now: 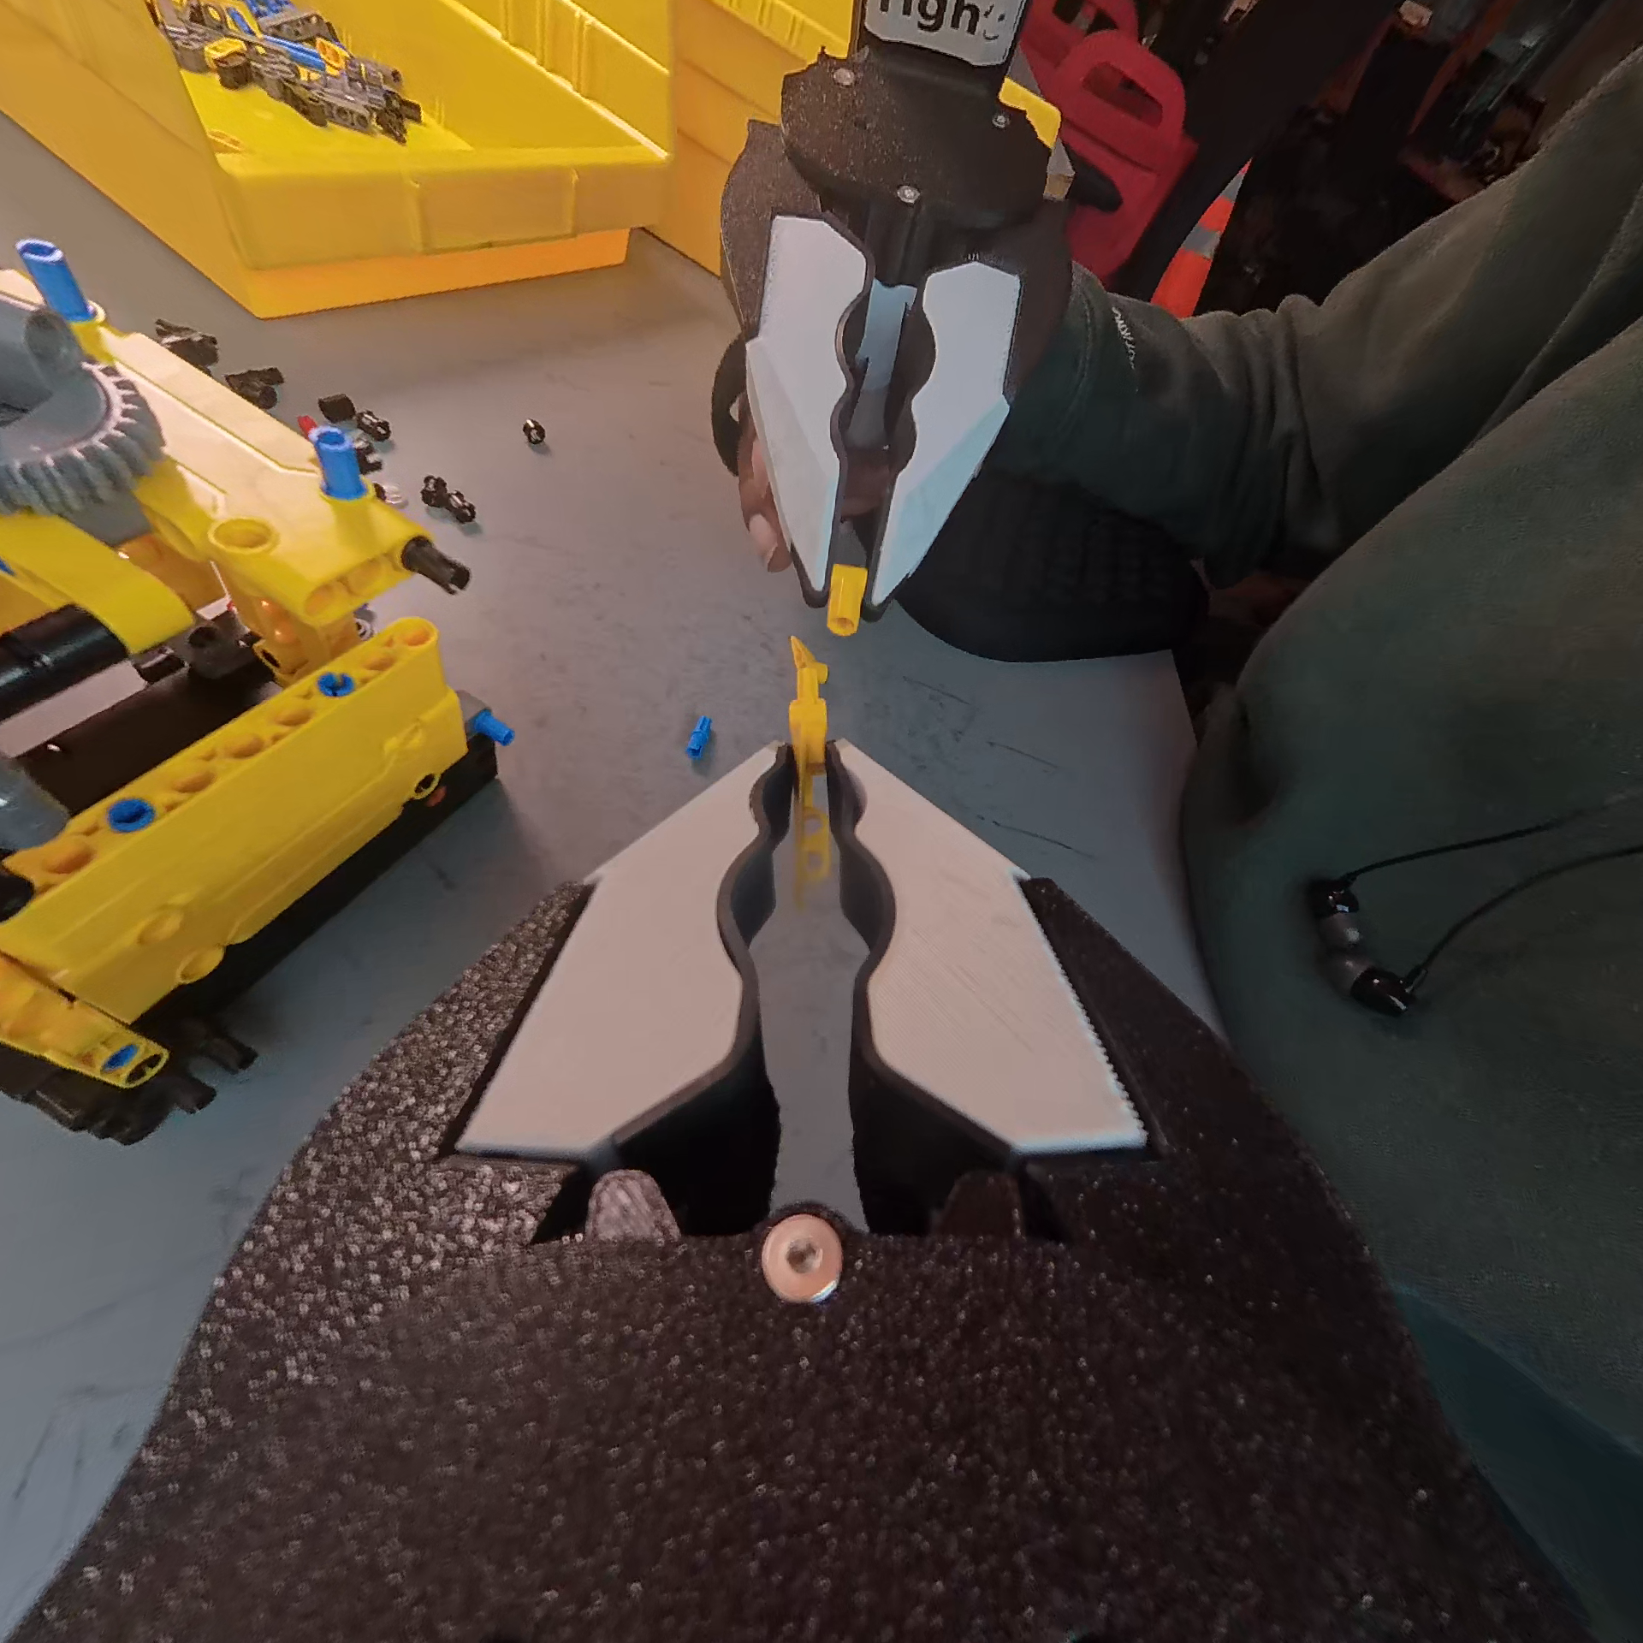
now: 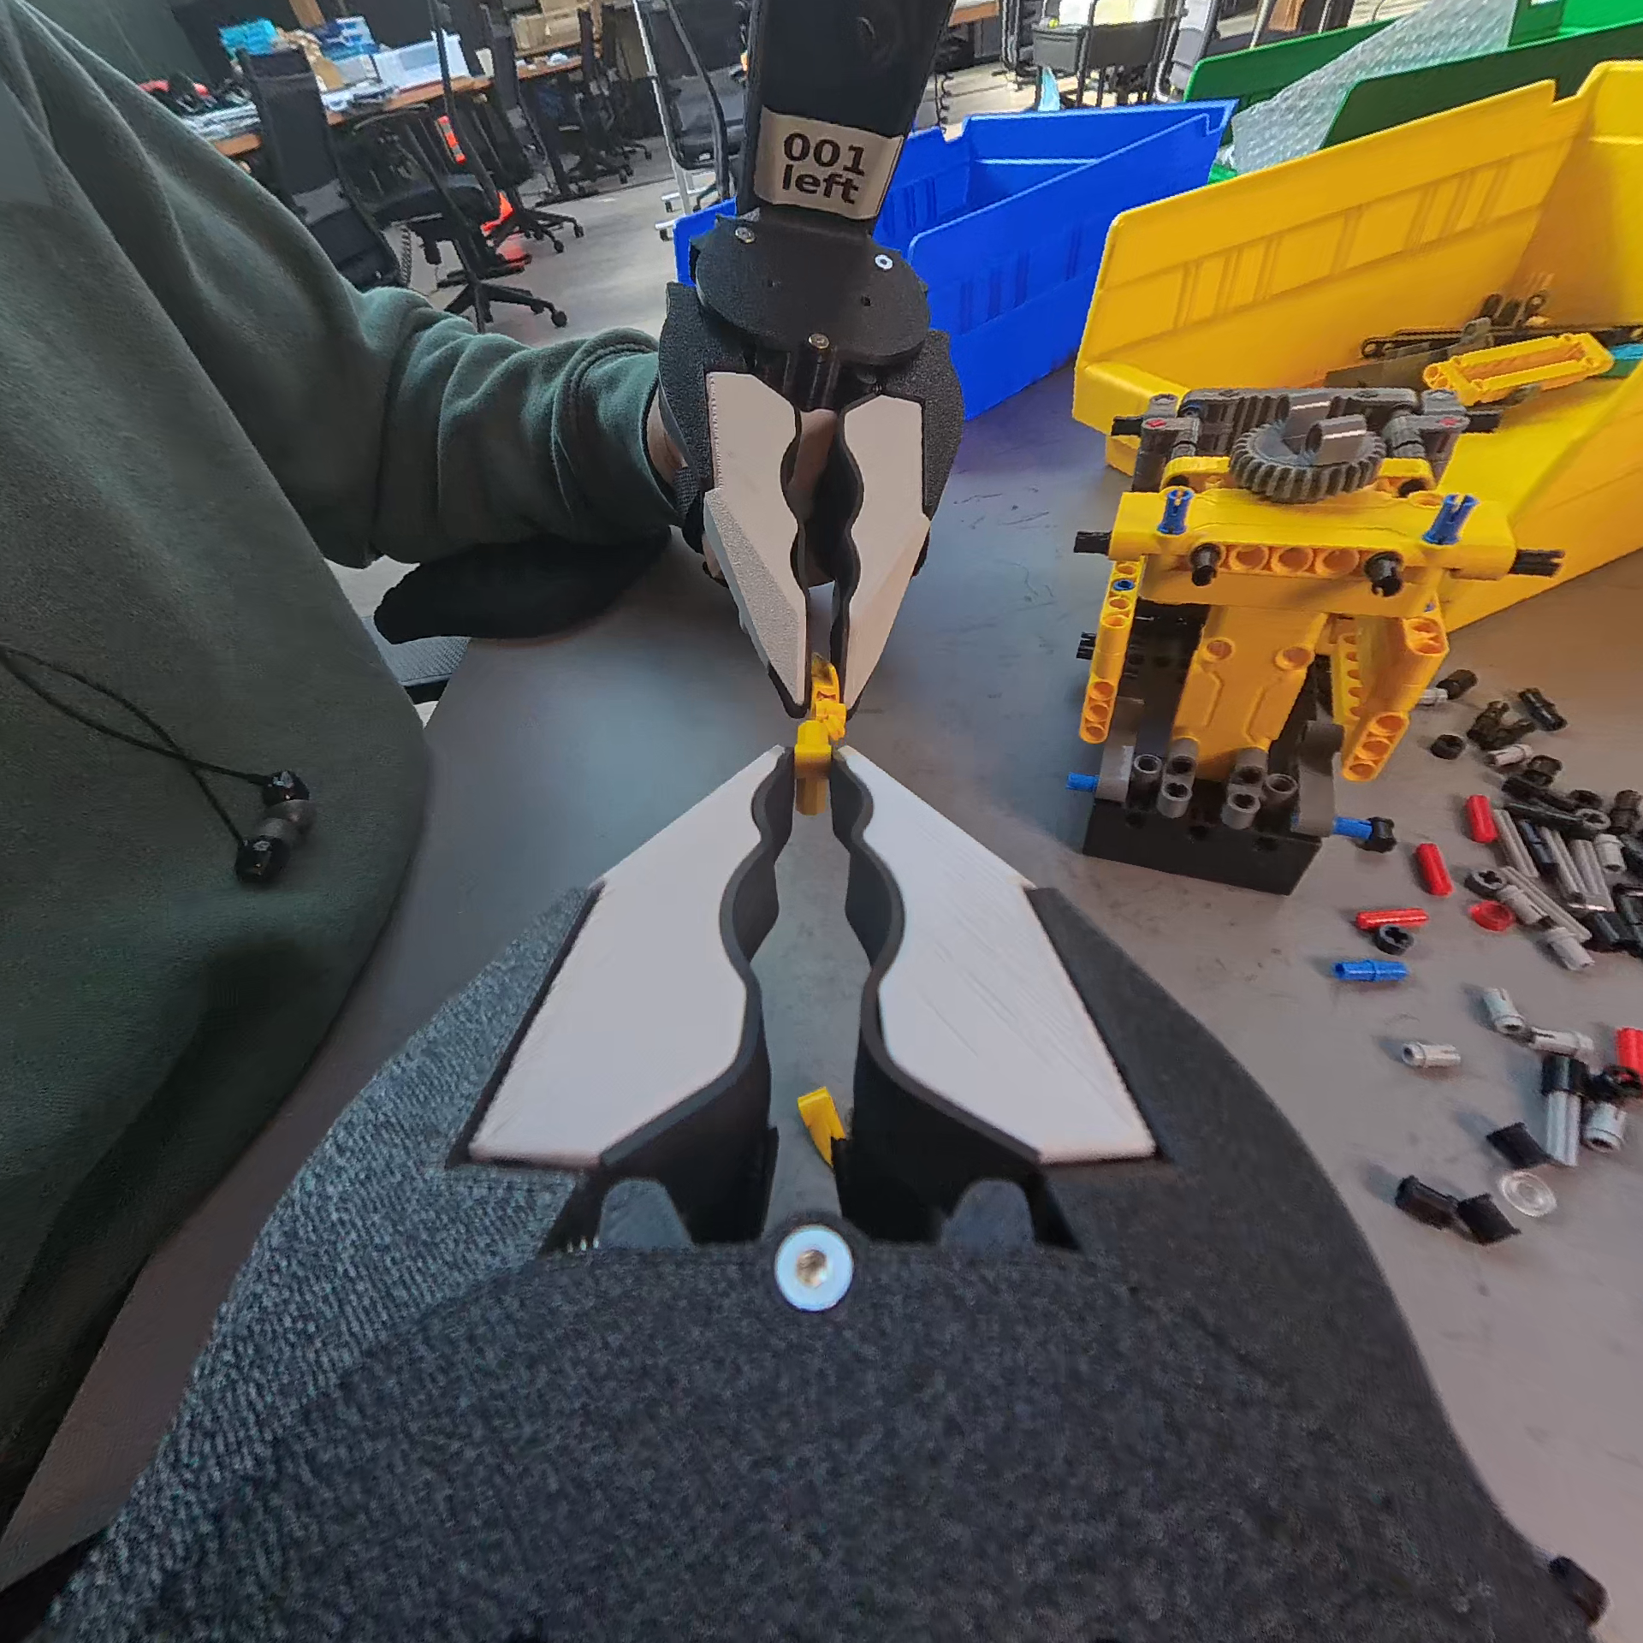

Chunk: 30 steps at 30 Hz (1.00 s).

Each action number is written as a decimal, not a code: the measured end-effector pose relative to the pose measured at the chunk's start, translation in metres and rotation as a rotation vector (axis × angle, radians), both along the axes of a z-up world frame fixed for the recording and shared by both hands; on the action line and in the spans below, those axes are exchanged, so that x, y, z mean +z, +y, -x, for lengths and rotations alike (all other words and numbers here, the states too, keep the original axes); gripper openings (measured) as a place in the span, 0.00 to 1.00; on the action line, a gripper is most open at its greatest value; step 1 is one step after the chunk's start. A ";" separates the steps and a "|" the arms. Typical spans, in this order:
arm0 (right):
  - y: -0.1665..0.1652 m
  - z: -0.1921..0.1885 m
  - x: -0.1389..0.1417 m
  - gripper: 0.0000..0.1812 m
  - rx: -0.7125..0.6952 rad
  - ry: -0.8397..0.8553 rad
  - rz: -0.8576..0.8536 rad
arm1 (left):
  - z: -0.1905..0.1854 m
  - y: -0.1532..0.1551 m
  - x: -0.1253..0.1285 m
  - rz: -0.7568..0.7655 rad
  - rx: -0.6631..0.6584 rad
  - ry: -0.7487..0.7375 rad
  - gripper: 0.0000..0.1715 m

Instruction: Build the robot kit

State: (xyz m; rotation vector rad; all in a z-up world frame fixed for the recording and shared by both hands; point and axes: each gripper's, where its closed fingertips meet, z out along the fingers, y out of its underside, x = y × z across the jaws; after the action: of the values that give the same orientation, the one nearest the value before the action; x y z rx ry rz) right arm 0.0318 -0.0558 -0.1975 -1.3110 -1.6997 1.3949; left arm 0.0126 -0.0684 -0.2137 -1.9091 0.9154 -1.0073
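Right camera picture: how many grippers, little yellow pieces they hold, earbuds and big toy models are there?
Grippers: 2, left gripper and right gripper, both shut.
Held pieces: 2, thin yellow piece in left, yellow peg in right.
Earbuds: 2.
Yellow toy model: 1.
Total: 7.

Dark green sweatshirt sleeves (image 2: 498, 418), black earphones (image 2: 276, 827) dangling on thin cable
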 end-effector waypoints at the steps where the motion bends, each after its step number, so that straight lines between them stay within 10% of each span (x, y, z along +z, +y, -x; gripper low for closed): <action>1: 0.000 0.000 -0.001 0.04 0.002 -0.005 0.003 | 0.000 0.000 0.000 0.000 0.000 0.001 0.04; 30: 0.025 0.006 0.013 0.04 -0.131 0.092 0.063 | 0.014 0.016 -0.003 -0.097 0.106 0.056 0.04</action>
State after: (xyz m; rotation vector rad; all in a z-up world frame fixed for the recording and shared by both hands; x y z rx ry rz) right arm 0.0261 -0.0311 -0.1845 -1.3451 -1.4935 1.4199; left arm -0.0012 -0.0524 -0.2163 -1.8913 0.8694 -0.8365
